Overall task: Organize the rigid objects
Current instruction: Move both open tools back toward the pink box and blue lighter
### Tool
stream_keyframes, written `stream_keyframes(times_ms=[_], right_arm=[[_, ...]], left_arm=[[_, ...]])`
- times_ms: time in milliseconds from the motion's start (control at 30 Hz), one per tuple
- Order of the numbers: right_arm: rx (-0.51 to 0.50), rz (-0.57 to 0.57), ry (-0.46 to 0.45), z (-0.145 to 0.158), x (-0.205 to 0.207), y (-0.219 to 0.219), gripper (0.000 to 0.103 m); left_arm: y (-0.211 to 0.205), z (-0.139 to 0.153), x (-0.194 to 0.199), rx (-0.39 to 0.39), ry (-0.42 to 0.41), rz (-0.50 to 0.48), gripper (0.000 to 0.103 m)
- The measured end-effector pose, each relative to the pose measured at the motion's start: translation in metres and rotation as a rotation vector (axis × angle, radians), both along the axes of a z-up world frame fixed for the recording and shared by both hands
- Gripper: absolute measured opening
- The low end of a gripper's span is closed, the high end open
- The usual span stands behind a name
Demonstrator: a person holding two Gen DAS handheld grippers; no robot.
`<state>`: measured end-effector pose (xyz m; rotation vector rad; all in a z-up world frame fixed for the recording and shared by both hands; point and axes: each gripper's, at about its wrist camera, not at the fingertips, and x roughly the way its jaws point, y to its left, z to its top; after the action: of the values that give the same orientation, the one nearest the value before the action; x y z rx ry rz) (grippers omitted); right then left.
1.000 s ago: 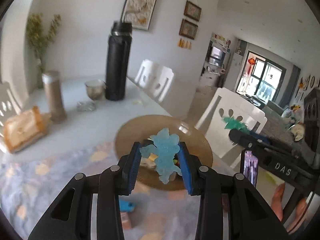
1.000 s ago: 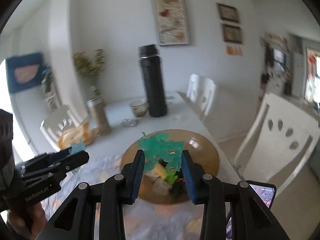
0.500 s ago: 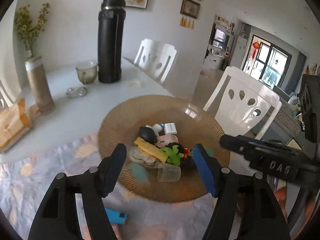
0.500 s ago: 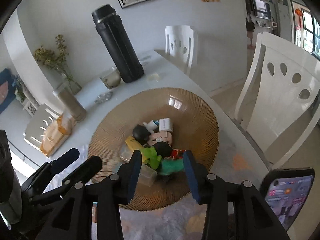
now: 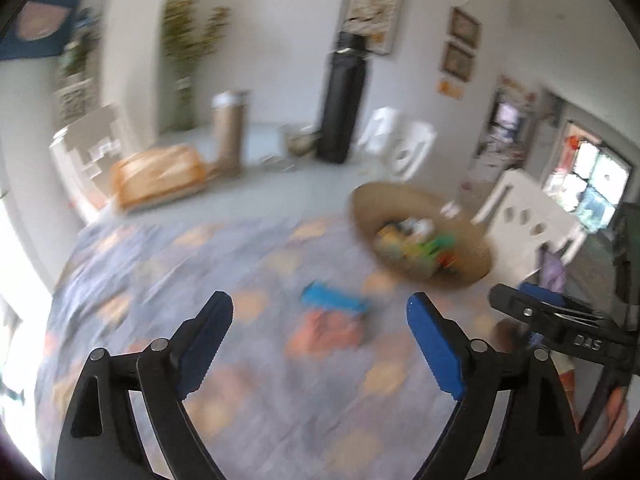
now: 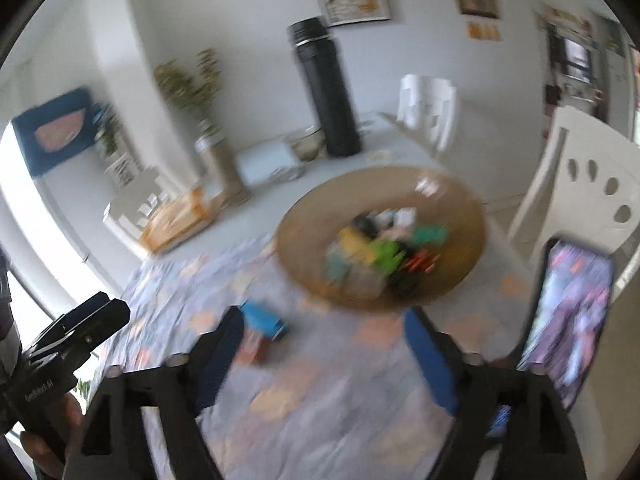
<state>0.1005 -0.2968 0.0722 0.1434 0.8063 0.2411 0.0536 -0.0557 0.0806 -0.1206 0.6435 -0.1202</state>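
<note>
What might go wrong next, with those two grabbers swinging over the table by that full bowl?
1. The bowl is piled with small toys and sits near the table's edge by the white chair; a bump could spill them.
2. Both views are blurred from quick motion, so the left gripper or the right gripper, both opening and empty, may miss the blue block on the patterned cloth.

Table with patterned cloth. On it: bowl of toys, blue block, black bottle, bread bag.
</note>
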Motion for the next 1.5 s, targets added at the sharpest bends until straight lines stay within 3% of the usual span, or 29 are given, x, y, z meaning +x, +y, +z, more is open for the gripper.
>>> stream_keyframes(times_ms=[100,300,333,567,833,1067,1500], right_arm=[[-0.029,0.084,0.025,-0.039,-0.013,0.033,0.088],[-0.089,0.097,0.006,-0.088,-0.026,0.049,0.088],[-0.089,0.085,0.018,-0.092,-0.026,0.046,0.088],[-0.066,0.066,0.034,-0.093,-0.021,0.041,0.089],[-0.105,0.076,-0.026,-0.086,-0.034,0.046,0.091],[-0.219,0.111,-0.039,-0.090,-0.036,0.067,0.091],[-0.203,0.093,-0.001,-0.094,-0.030,0.063,0.092]], left_arm=[[0.020,-0.043,-0.018,0.047,0.083,0.069,0.088],[0.036,-0.092,-0.036,0.131,0.076,0.173,0.088],[0.039,-0.093,-0.034,0.131,0.103,0.178,0.088],[0.042,-0.090,-0.038,0.097,0.073,0.164,0.090],[0.051,-0.088,-0.048,0.043,0.033,0.175,0.090],[0.049,-0.088,-0.049,0.045,0.029,0.163,0.090],[0.051,-0.089,-0.047,0.039,0.040,0.161,0.090]])
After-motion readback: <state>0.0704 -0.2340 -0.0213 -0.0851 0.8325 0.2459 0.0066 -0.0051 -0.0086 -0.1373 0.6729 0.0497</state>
